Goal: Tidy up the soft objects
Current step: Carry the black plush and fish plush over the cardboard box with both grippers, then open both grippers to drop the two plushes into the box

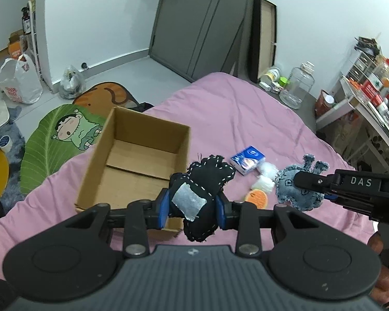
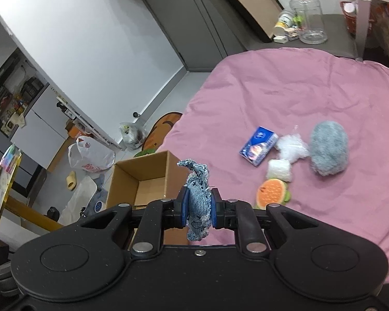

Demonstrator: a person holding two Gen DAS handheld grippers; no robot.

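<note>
My left gripper (image 1: pixel 193 208) is shut on a black stitched soft toy (image 1: pixel 205 181) with a white patch, held just right of the open cardboard box (image 1: pixel 140 160) on the pink bed. My right gripper (image 2: pixel 198 207) is shut on a blue denim soft toy (image 2: pixel 197 197), held above the bed right of the box (image 2: pixel 142 178); that toy also shows in the left wrist view (image 1: pixel 294 185). On the bed lie a blue tissue pack (image 2: pixel 259 149), two white fluffy bundles (image 2: pixel 290 147), an orange-slice plush (image 2: pixel 271 193) and a grey fuzzy plush (image 2: pixel 328 151).
The pink bed (image 1: pixel 233 114) fills the middle. Floor mats (image 1: pixel 64 132) and plastic bags (image 1: pixel 19 80) lie left of it. A glass jar (image 1: pixel 297 88) and cluttered shelves (image 1: pixel 368 90) stand at the right.
</note>
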